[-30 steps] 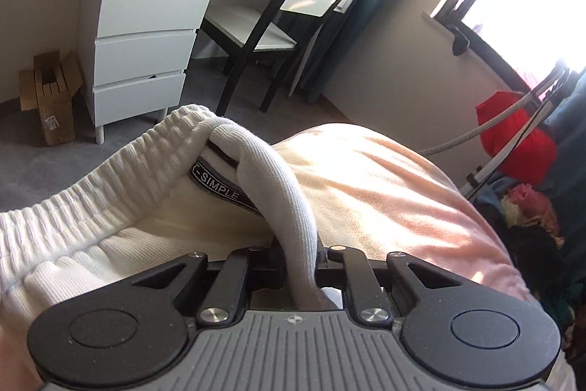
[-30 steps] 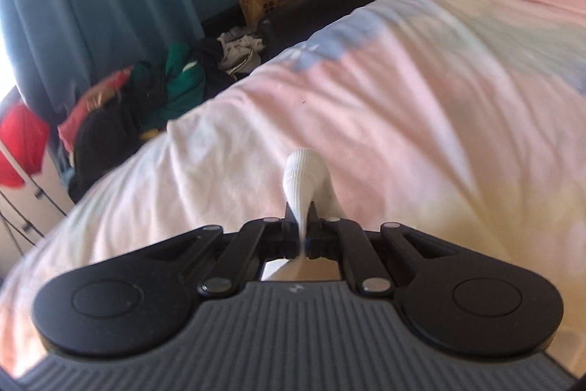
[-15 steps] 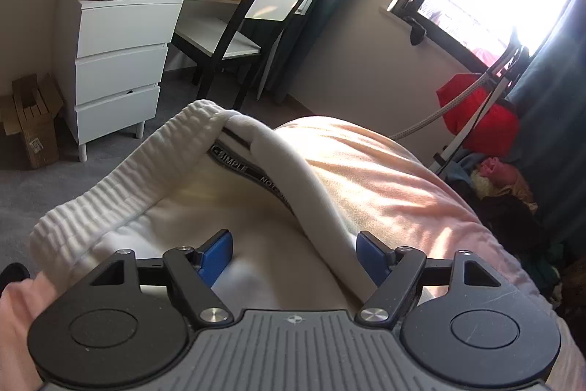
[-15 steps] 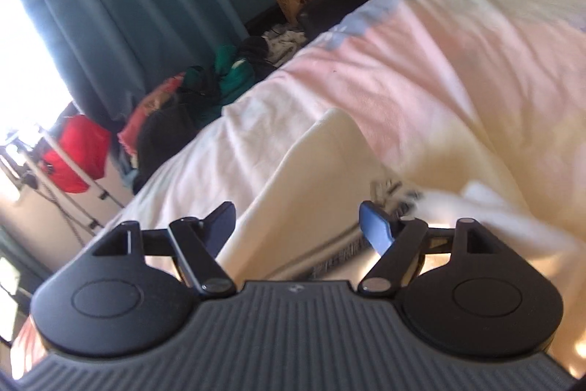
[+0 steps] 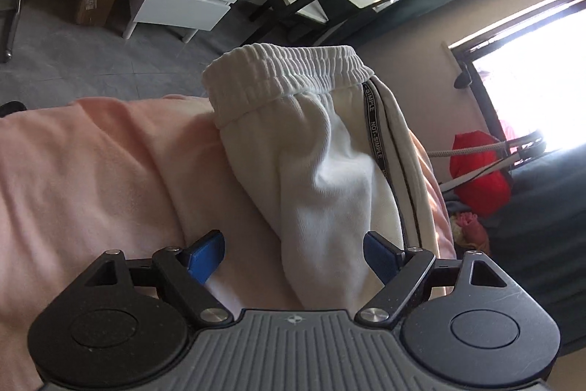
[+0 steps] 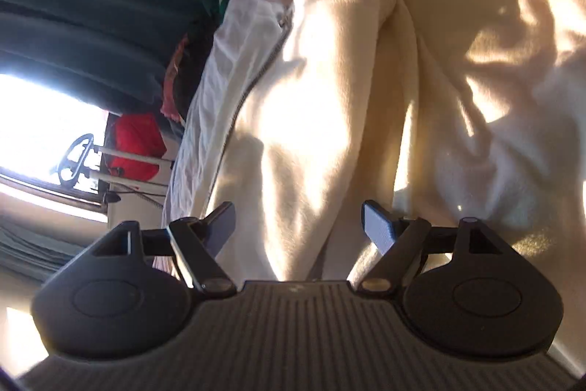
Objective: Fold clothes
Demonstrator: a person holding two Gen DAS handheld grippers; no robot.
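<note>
- Left gripper [image 5: 293, 255]: fingers wide, holding nothing. Its jaws have just been opening; cream cloth lies between them, but the blue pads [image 5: 207, 253] do not press on it.
- Right gripper [image 6: 296, 226]: fingers wide, holding nothing. Its jaws have just been opening too; a fold of cloth lies between them, untouched by the pads.
- Trousers [image 5: 329, 178]: cream sweatpants lying on the pink bed cover [image 5: 91, 171]. In the left view the ribbed waistband [image 5: 285, 76] sits at the far edge of the bed, above the grey floor [image 5: 91, 54]. In the right view the legs [image 6: 329, 98] run away from the gripper in loose, sunlit ridges.
- Judged stage: cloth released; smoothing or the next fold is likely due.
- Risk, slide: the waistband is at the bed edge. A pull toward that edge could drag the trousers off onto the floor.
- Risk, bad fold: the legs are bunched, not flat. Folding over these ridges would lock in creases.
- Risk, partial grasp: the cloth is doubled. Closing on one layer only would let the lower layer trail and skew the fold.
- Risk, wrong cloth: the cover lies directly beneath. A deep pinch could catch it together with the trousers.
</note>
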